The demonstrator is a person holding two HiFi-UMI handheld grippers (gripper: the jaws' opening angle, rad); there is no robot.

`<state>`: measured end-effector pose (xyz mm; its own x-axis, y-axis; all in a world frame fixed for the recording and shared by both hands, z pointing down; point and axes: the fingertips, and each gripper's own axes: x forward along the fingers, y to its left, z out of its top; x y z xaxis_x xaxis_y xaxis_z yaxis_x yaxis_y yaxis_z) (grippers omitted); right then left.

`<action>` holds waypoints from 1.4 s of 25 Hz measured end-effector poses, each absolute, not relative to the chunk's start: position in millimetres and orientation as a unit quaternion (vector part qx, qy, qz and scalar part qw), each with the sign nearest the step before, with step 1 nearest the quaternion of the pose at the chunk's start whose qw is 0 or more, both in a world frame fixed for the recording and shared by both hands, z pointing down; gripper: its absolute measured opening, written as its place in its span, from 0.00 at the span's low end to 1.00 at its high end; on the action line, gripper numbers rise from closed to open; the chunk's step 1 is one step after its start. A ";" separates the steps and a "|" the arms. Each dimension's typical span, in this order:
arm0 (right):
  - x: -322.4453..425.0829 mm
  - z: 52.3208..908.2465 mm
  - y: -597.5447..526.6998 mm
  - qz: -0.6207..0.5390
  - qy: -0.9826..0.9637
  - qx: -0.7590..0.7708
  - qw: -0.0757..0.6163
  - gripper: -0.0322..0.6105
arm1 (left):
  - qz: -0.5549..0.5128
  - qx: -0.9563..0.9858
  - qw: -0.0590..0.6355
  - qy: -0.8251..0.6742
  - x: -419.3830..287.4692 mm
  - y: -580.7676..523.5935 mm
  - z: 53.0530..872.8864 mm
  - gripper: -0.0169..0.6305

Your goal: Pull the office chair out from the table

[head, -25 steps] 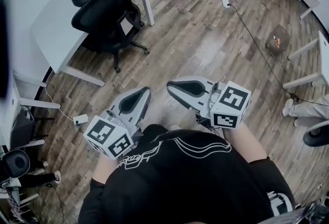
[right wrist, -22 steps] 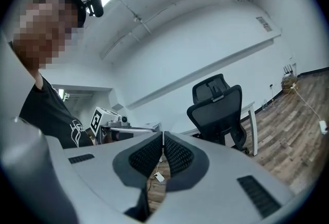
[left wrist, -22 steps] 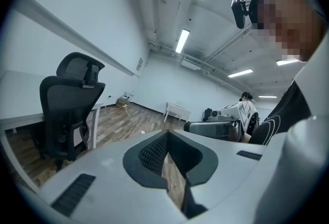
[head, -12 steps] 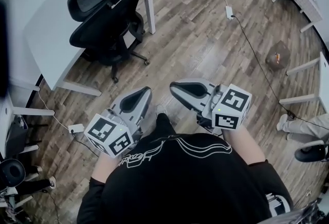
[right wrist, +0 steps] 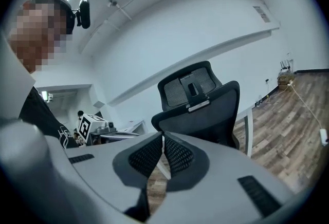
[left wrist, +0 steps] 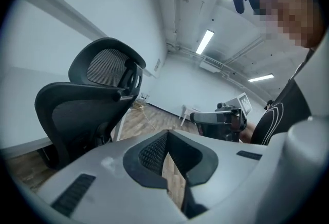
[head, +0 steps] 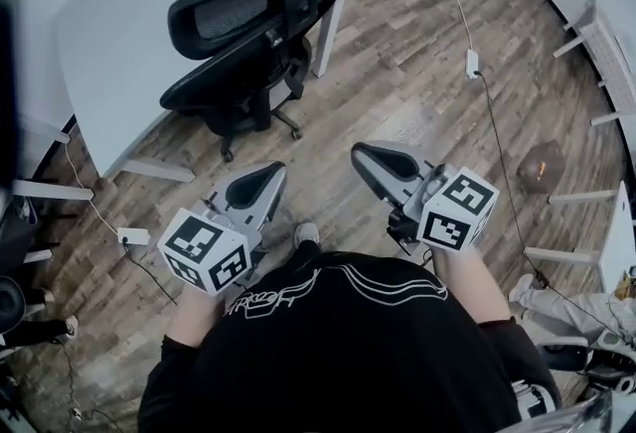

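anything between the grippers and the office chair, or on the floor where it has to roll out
Nothing visible. Only bare wood floor lies between the office chair and the left gripper and right gripper, both shut and empty. The power adapter and its cable lie off to the right of that path.

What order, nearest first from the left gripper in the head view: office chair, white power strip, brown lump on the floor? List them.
1. office chair, just ahead of the left gripper.
2. white power strip, on the floor to the upper right.
3. brown lump, on the floor at far right.
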<state>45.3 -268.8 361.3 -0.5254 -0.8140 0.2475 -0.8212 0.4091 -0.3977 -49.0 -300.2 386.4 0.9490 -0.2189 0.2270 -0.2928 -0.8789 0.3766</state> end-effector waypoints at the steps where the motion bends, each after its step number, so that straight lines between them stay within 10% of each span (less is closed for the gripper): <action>1: 46.1 358.2 -278.1 0.235 -0.841 0.487 0.009 0.11 | 0.087 0.965 0.207 -0.136 -51.6 -308.2 386.4 0.04; 20: 136.0 321.6 -405.7 0.123 -0.882 0.452 0.057 0.11 | 0.096 0.948 0.146 -0.265 -23.2 -405.5 359.3 0.04; 31: 205.8 331.0 -500.0 -0.048 -0.869 0.427 0.246 0.12 | 0.197 0.917 0.037 -0.344 -3.6 -450.5 371.8 0.23; 35: 216.6 344.6 -525.5 -0.096 -0.868 0.382 0.302 0.28 | 0.270 0.886 -0.008 -0.376 -7.3 -459.3 383.3 0.30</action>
